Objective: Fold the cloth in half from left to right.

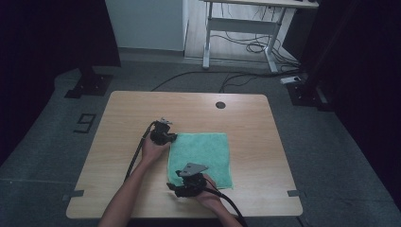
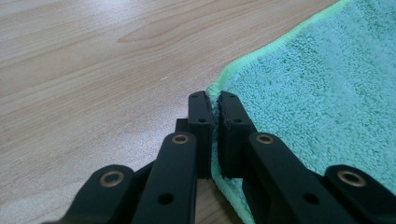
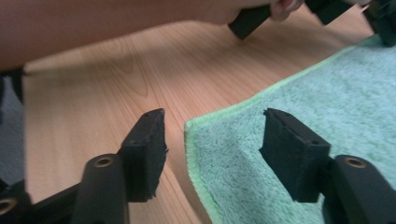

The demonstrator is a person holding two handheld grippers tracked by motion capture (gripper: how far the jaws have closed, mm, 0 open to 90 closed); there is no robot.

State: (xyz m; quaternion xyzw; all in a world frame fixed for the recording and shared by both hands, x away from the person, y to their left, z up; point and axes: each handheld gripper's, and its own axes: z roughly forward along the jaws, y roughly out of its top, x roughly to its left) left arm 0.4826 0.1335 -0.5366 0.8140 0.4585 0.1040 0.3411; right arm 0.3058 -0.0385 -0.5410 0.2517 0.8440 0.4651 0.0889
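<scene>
Straddling the near left corner of the green cloth point(image 3: 289, 154), the right gripper point(image 3: 212, 140) has its jaws spread, one over bare wood, one over the pile, nothing pinched yet. Closing from here, the outer jaw may slide on the desk point(image 1: 142, 104) and miss the hem, or catch only the top fuzz. Farther off, the left gripper point(image 2: 213, 105) has its jaws pressed together on the far left corner, biting just the thin edge. Any uneven lift could tug that shallow hold free and drop the cloth.
</scene>
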